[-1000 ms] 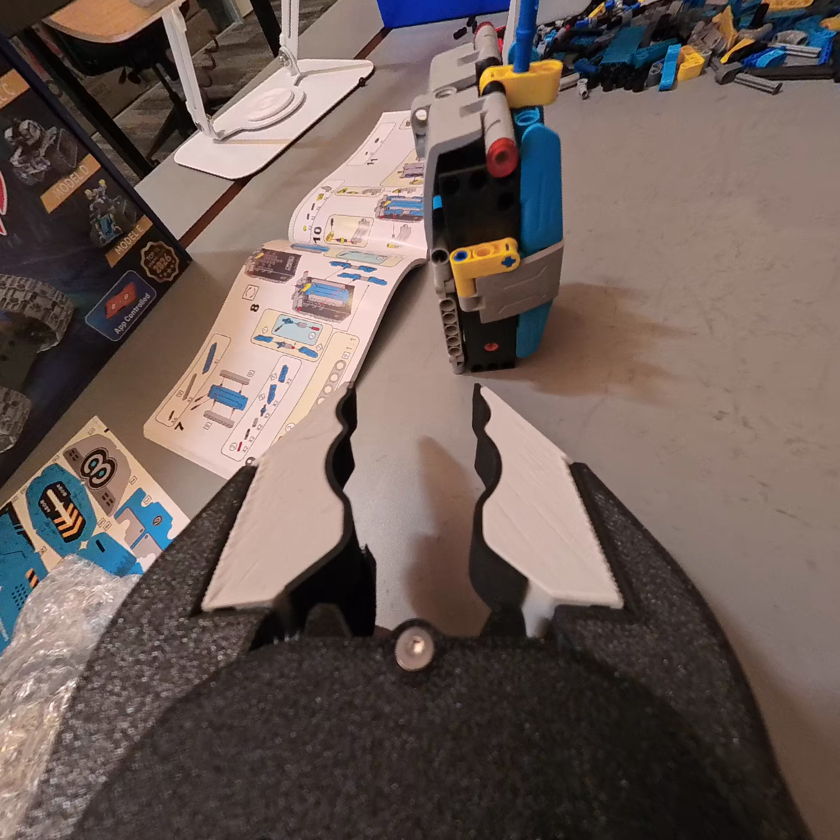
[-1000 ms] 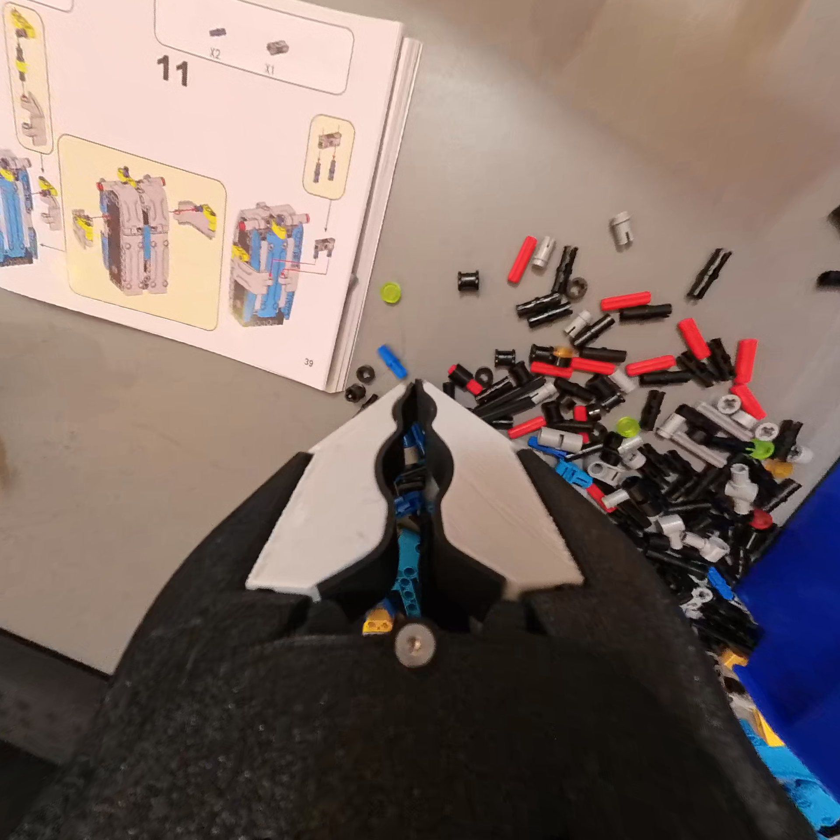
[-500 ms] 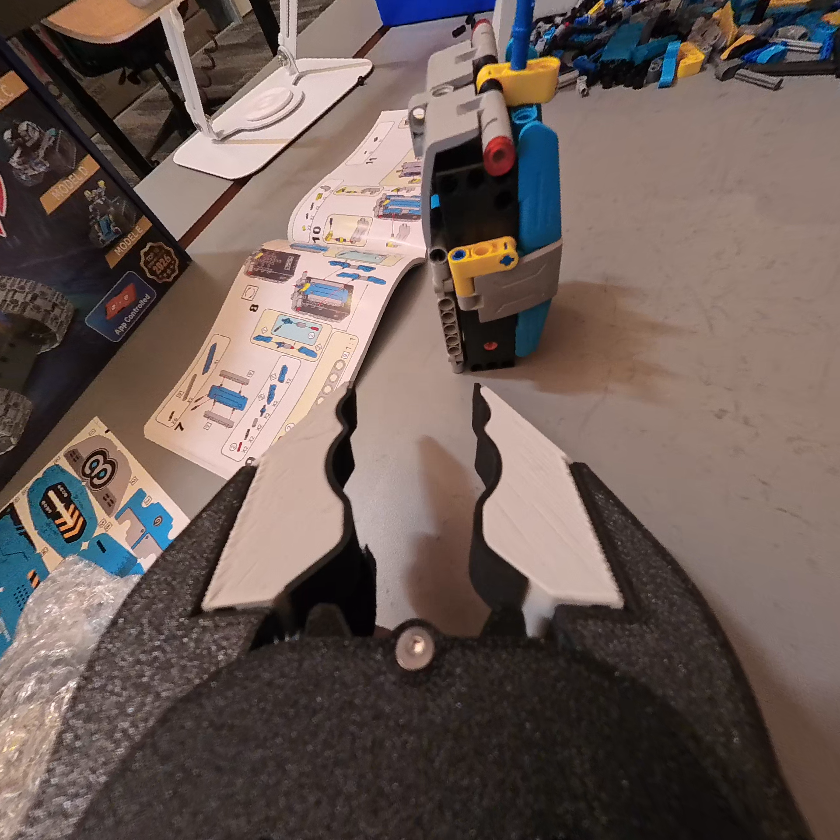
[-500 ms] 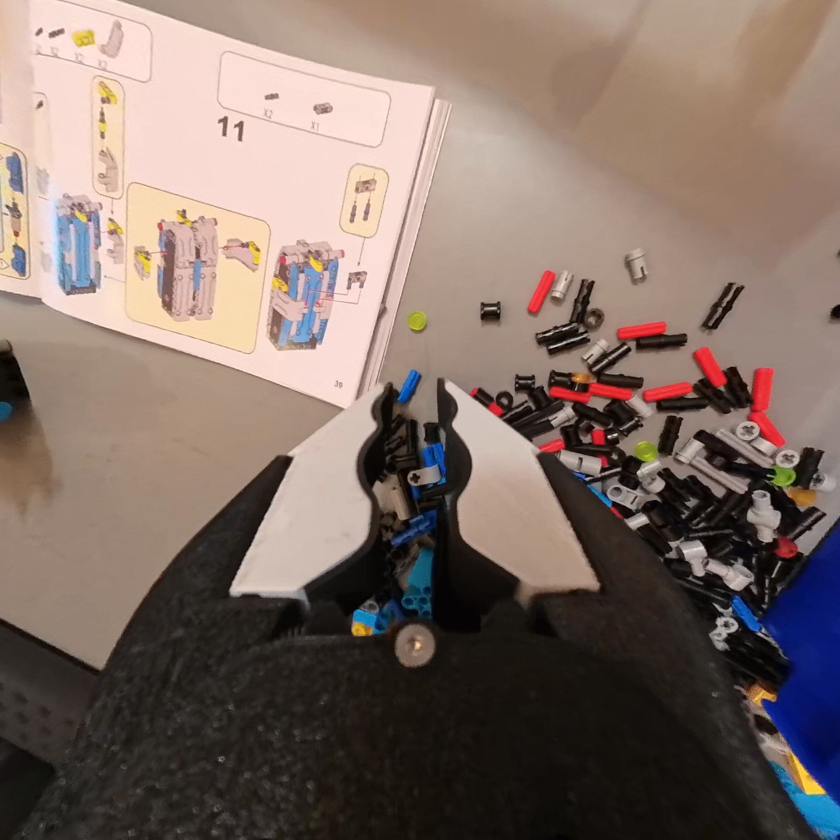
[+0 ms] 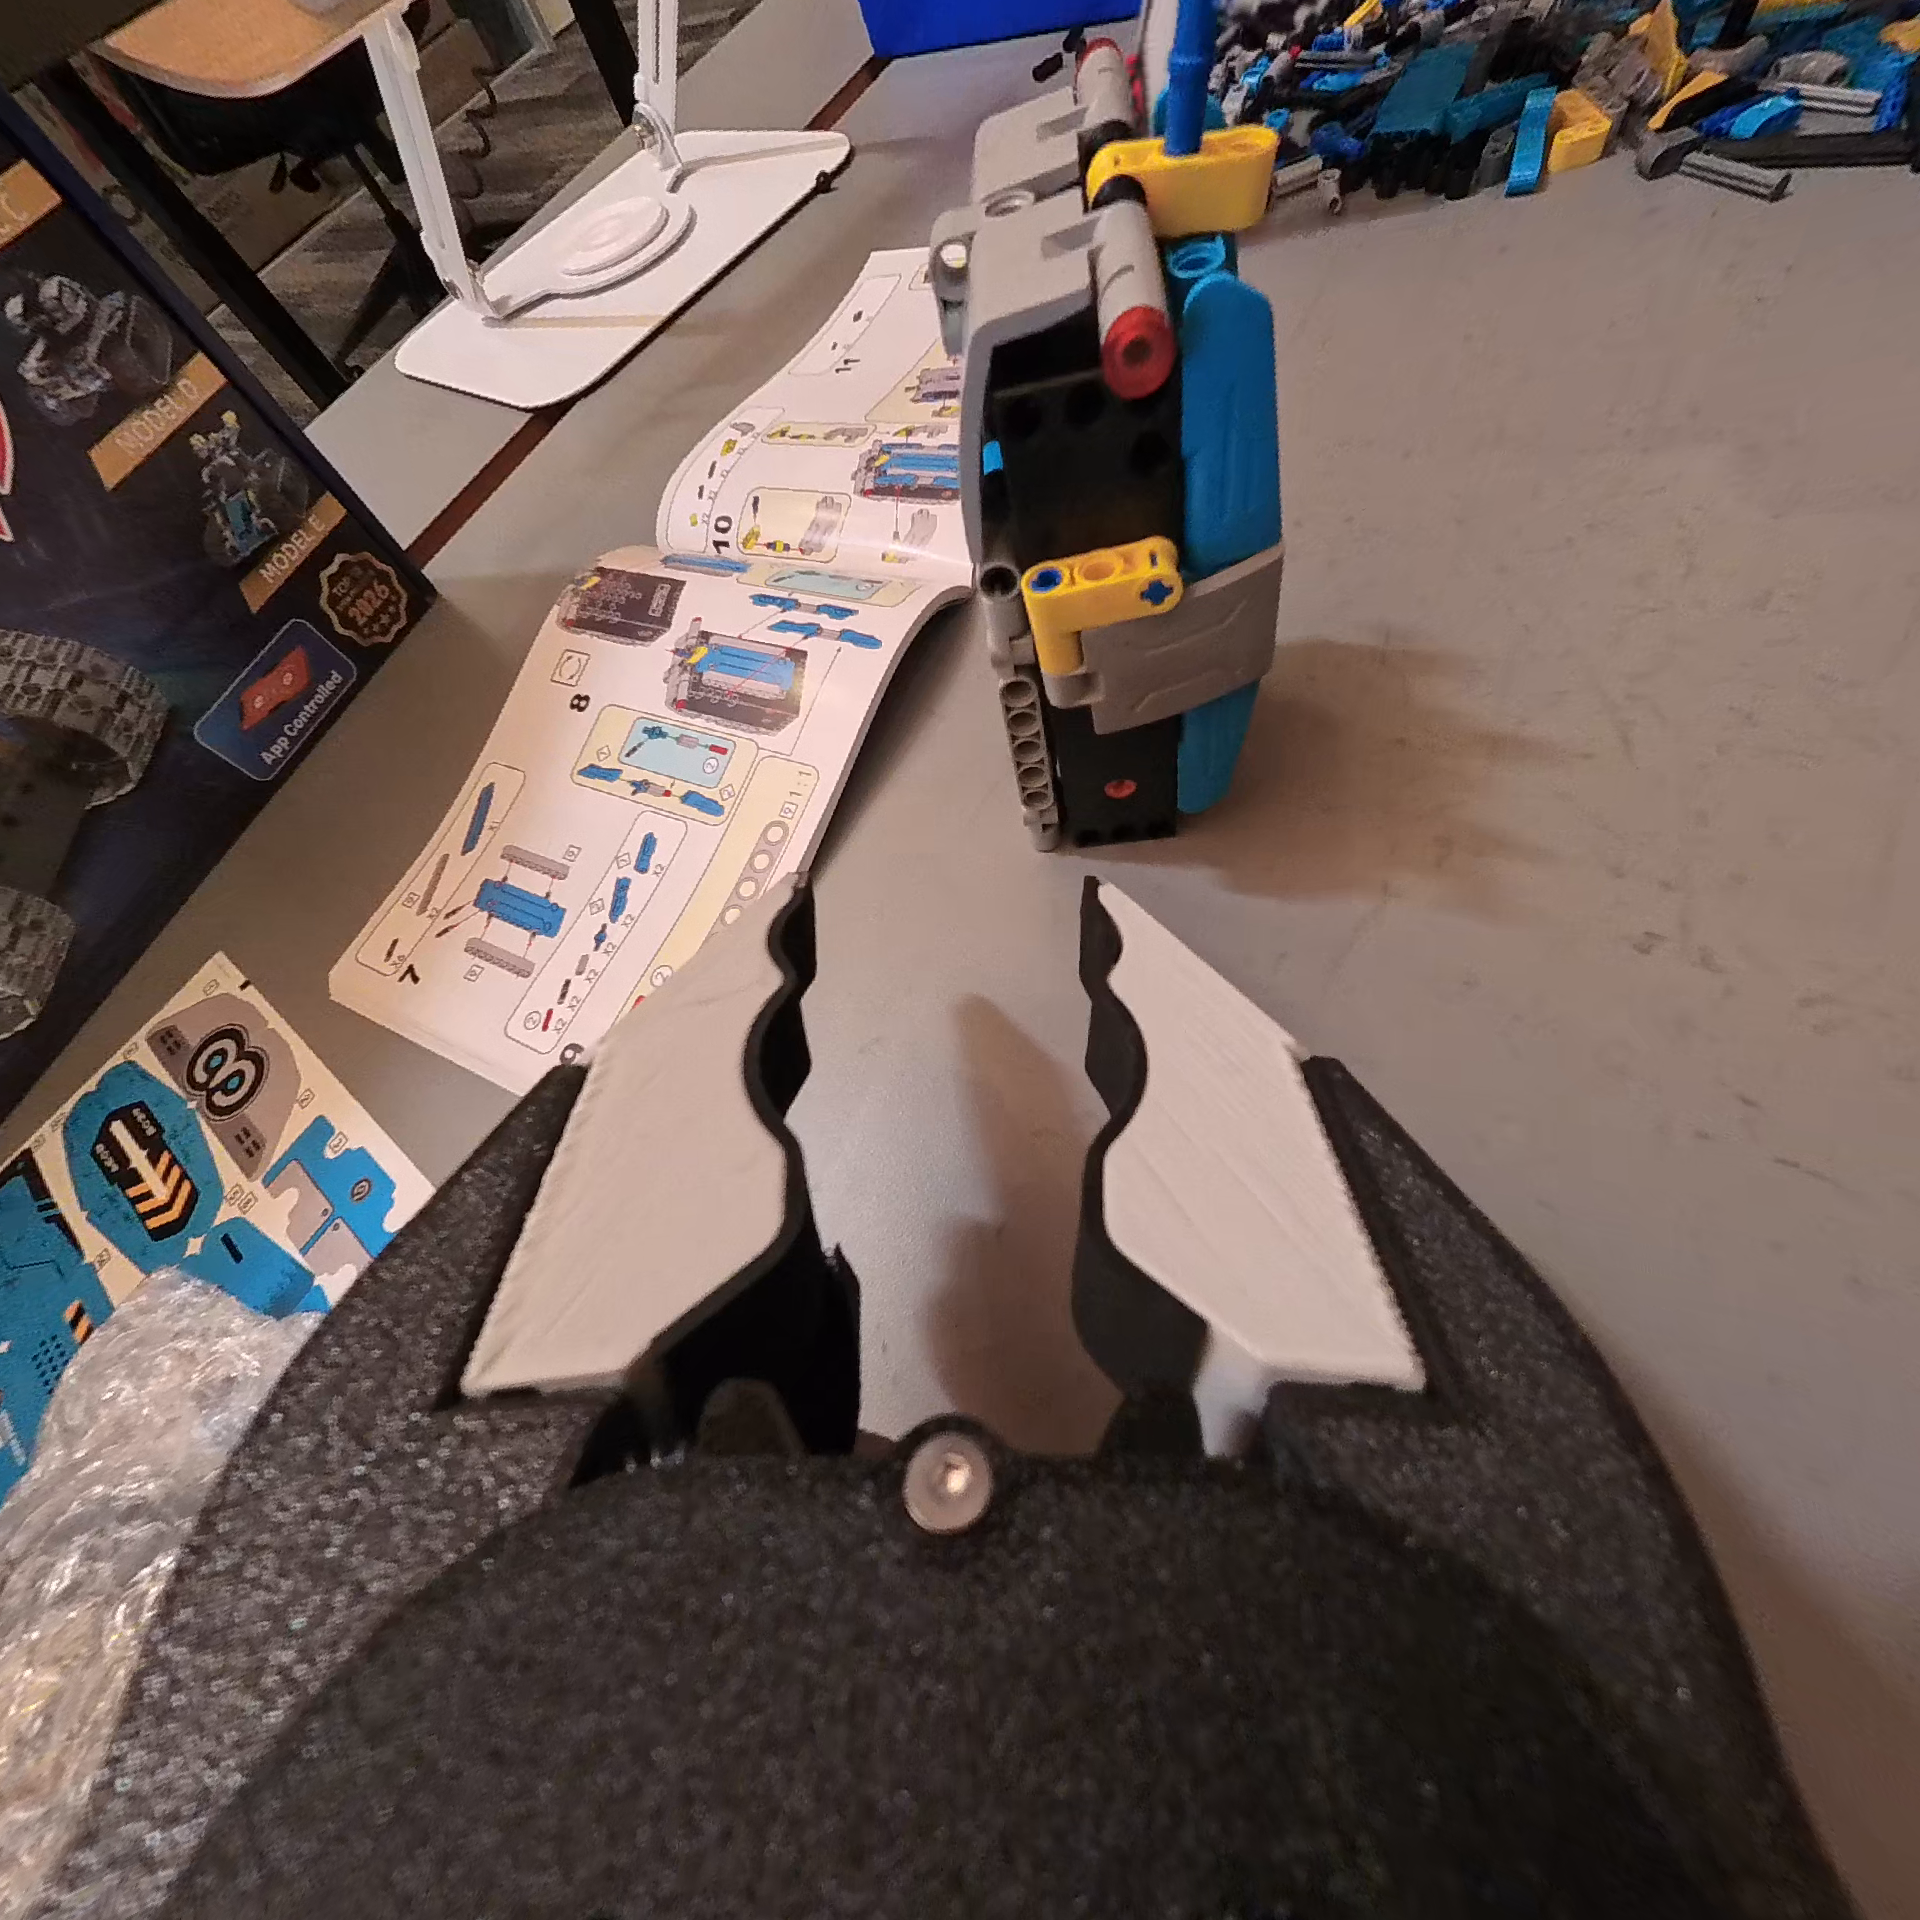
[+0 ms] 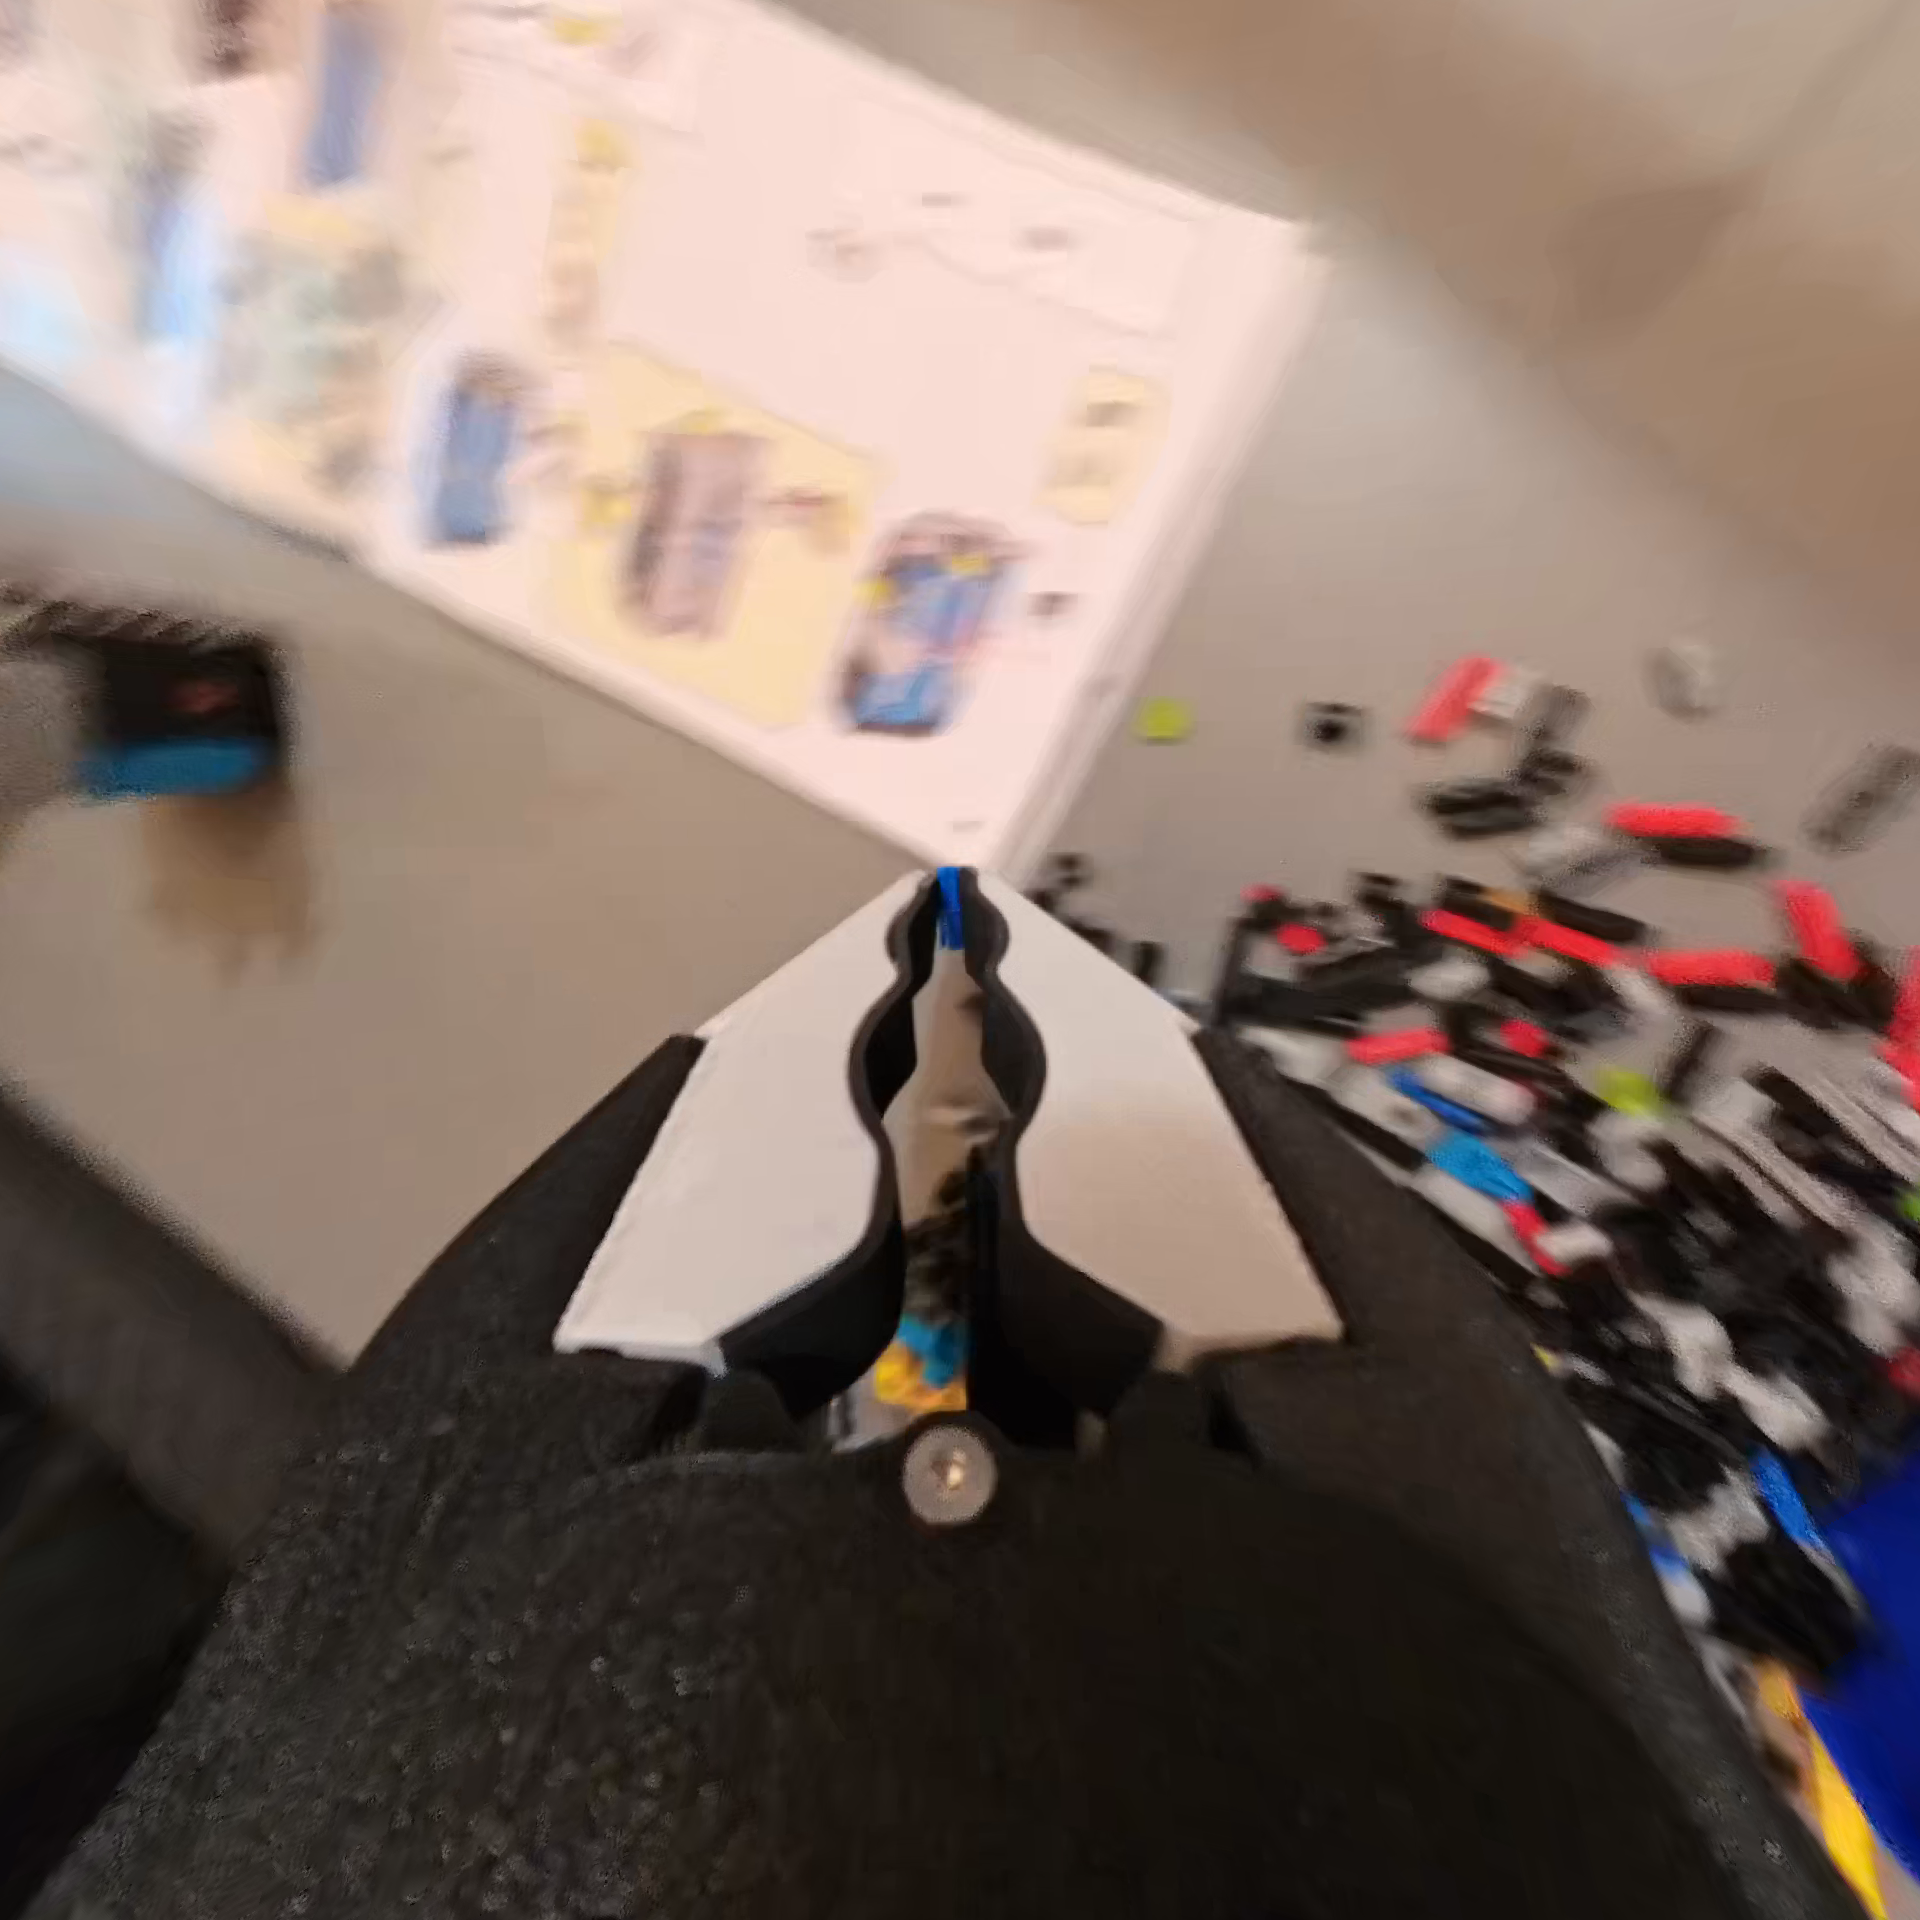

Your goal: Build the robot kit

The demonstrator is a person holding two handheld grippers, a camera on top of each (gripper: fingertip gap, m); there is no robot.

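A half-built brick model (image 5: 1122,499) in black, grey, blue and yellow stands upright on the grey table, just ahead of my left gripper (image 5: 943,891), which is open and empty. My right gripper (image 6: 948,896) is shut on a small blue pin (image 6: 948,914) at its tips, held above the table near the corner of the open instruction booklet (image 6: 831,416). The right wrist view is blurred by motion. The model also shows at its left edge (image 6: 177,717).
A heap of small black, red and grey pins (image 6: 1558,1039) lies right of my right gripper. A pile of blue, yellow and black bricks (image 5: 1558,94) lies far right. The booklet (image 5: 644,748), a sticker sheet (image 5: 177,1174), a dark box (image 5: 156,540), a white stand base (image 5: 623,239) and bubble wrap (image 5: 114,1455) lie left. My hands' fingertips stand some 30 cm from each other.
My right gripper opened over the pin heap, then shut on a blue pin and lifted, swinging left toward the model. My left gripper has barely moved.
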